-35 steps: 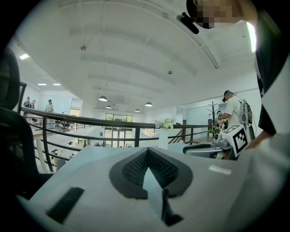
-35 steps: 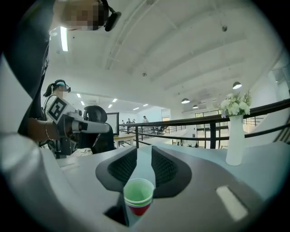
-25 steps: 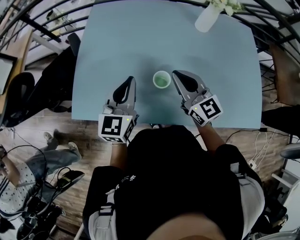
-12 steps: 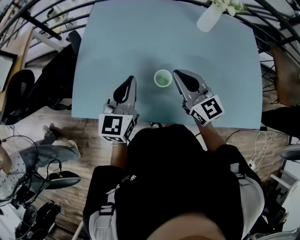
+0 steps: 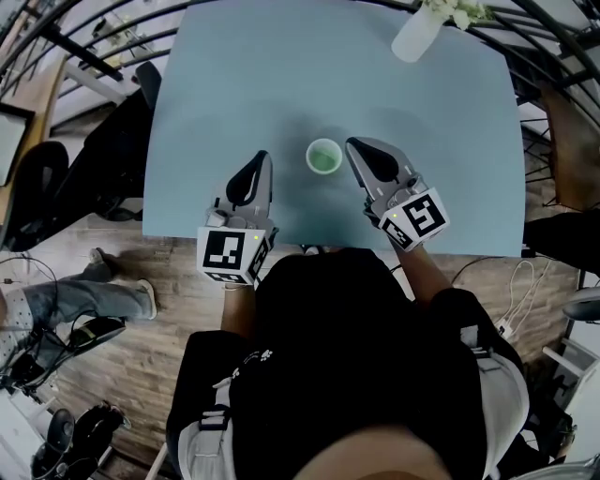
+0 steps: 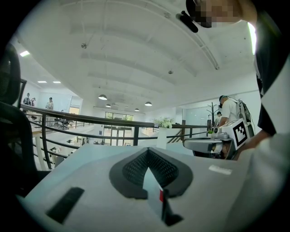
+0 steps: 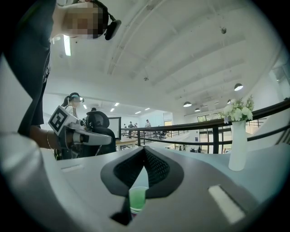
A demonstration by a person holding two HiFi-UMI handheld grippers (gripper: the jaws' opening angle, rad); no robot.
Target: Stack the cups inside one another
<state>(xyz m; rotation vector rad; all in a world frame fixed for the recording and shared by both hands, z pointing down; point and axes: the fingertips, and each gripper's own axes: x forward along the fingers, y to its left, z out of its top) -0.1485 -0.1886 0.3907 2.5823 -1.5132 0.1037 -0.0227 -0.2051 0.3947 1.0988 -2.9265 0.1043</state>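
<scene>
Item one, my left hand-held gripper: jaws closed together with nothing between them, pointing away from me over the pale blue counter. The task's thing lies to its right, near but clearly apart. Item two, green cup: the only cup in view, standing upright on the counter with its mouth up and its long axis vertical, between the tips of my two hand-held grippers. Its inside shows only green with no loose contents, and I cannot tell whether other cups are already nested in it. Item three, my right hand-held gripper: jaws closed and empty. The cup stands just beside its tip on the left, untouched, and in its own view shows low beyond the closed jaws. Judgement: the right hand is the nearer, and would need to open and swing slightly left to take the cup. Item four, white vase: well ahead and right of the right hand-held gripper, holding white flowers.
</scene>
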